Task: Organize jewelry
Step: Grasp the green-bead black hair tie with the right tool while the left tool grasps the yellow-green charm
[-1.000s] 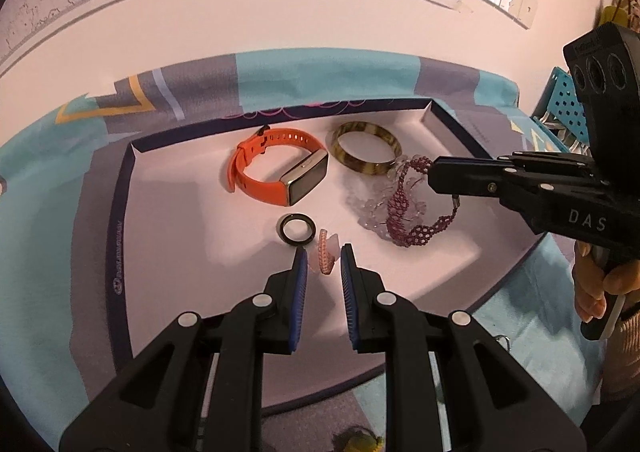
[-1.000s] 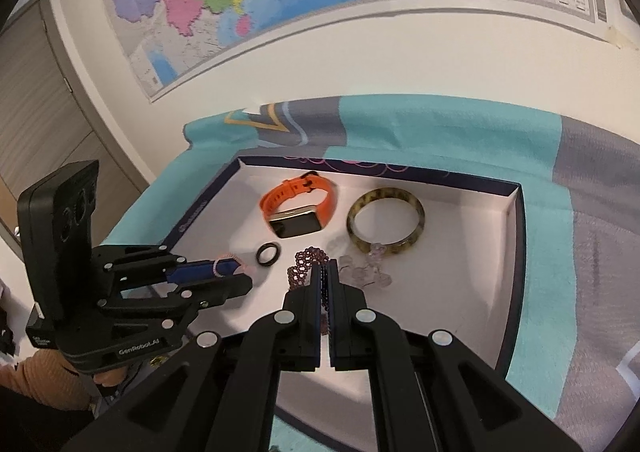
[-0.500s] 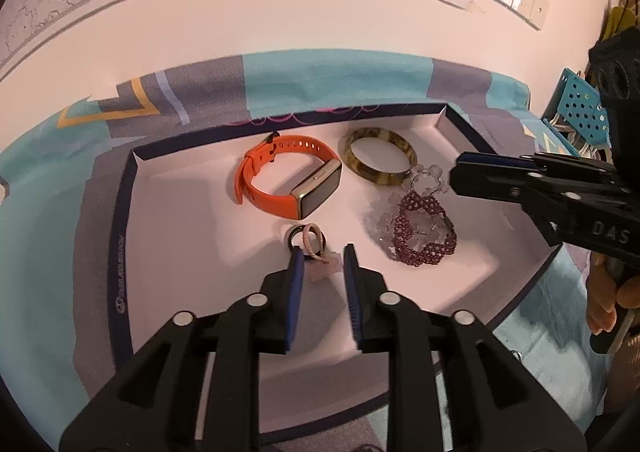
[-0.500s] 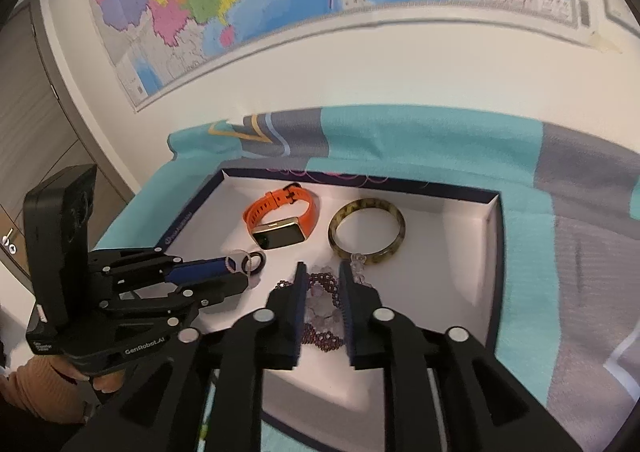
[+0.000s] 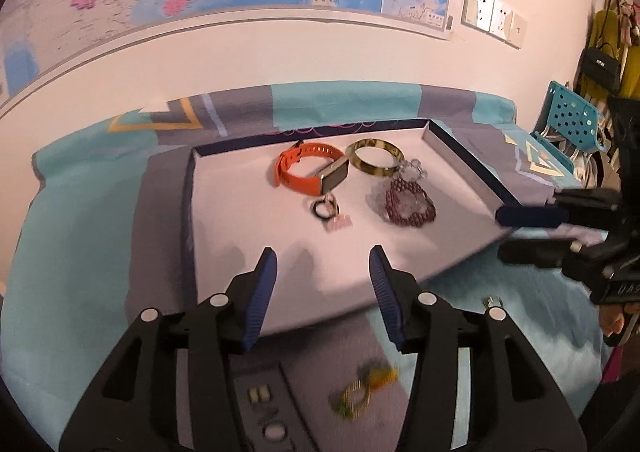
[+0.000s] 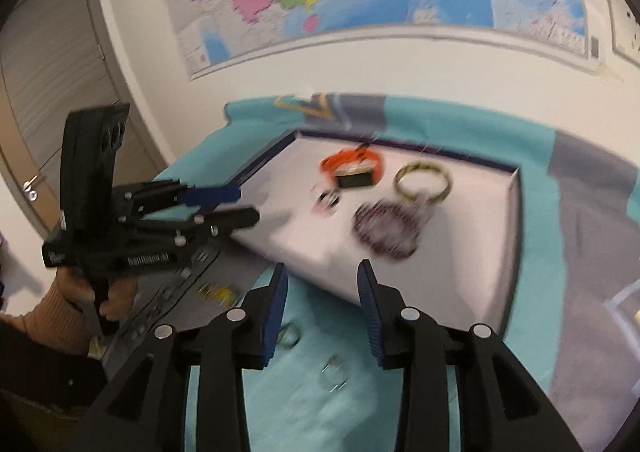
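A white tray with a navy rim point(image 5: 192, 211) lies on a teal and grey cloth. In it are an orange watch point(image 5: 306, 171), a mottled bangle point(image 5: 374, 161), a maroon beaded bracelet point(image 5: 408, 203), a black ring point(image 5: 324, 208) and a small pink ring point(image 5: 339, 223). My left gripper point(image 5: 323, 252) hovers over the tray's near edge, its jaws opening with nothing between them. My right gripper point(image 6: 322, 267) hangs just outside the near edge, jaws also opening and empty. The right wrist view is blurred but shows the bracelet point(image 6: 386, 230), the bangle point(image 6: 422, 181) and the watch point(image 6: 352, 167).
A yellow-green trinket point(image 5: 362, 392) lies on a grey strip in front of the tray. Loose metal rings point(image 6: 334, 374) rest on the teal cloth. A teal perforated basket point(image 5: 572, 119) stands at the right, a door point(image 6: 60, 71) at the left, and a map hangs on the wall behind.
The left gripper let go of the pink ring beside the black ring. The right gripper let go of the maroon bracelet. Both opened and drew back to the tray's near edge.
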Motion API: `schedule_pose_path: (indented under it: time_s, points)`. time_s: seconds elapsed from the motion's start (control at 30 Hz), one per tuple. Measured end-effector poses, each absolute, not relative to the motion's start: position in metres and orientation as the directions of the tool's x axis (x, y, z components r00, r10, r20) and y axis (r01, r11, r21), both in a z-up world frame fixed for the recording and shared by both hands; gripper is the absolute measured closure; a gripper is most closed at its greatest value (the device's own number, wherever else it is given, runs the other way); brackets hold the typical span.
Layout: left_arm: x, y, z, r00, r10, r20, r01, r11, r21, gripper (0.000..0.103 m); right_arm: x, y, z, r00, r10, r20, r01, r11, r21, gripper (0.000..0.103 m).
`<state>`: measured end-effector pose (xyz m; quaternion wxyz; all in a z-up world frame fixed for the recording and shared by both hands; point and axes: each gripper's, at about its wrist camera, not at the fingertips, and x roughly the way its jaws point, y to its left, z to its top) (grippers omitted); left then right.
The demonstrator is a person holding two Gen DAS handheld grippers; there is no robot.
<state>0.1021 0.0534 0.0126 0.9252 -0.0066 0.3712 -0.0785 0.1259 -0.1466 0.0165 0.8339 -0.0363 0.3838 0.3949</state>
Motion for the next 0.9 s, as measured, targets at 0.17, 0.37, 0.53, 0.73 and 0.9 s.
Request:
schedule_pose_path:
  time_s: [0.17,0.37,0.53,0.73,0.9]
  points:
    - [0.072,0.052,0.006,0.709,-0.155,-0.688,0.174,0.984,-0.042,0.054,0.104,-0.137,-0.003,0.358,0.603,-0.713,-0.701,0.678,0.222,0.067]
    - [0.05,0.05,-0.005,0.69,-0.161,-0.706,0.202,0.979,-0.025,0.054,0.092,-0.129,-0.018,0.344,0.589,-0.731,-0.694,0.684,0.225,0.065]
    - [0.04,0.044,-0.008,0.686,-0.178,-0.706,0.237,0.972,-0.015,0.054,0.09,-0.121,-0.02,0.349,0.577,-0.738,-0.695,0.687,0.209,0.062]
    - [0.039,0.032,-0.011,0.675,-0.189,-0.714,0.278,0.96,0.009,0.052,0.092,-0.113,-0.024,0.354,0.559,-0.75,-0.687,0.7,0.197,0.062]
    - [0.043,0.025,-0.012,0.669,-0.193,-0.718,0.301,0.953,0.024,0.052,0.092,-0.109,-0.026,0.359,0.547,-0.756,-0.689,0.702,0.18,0.063]
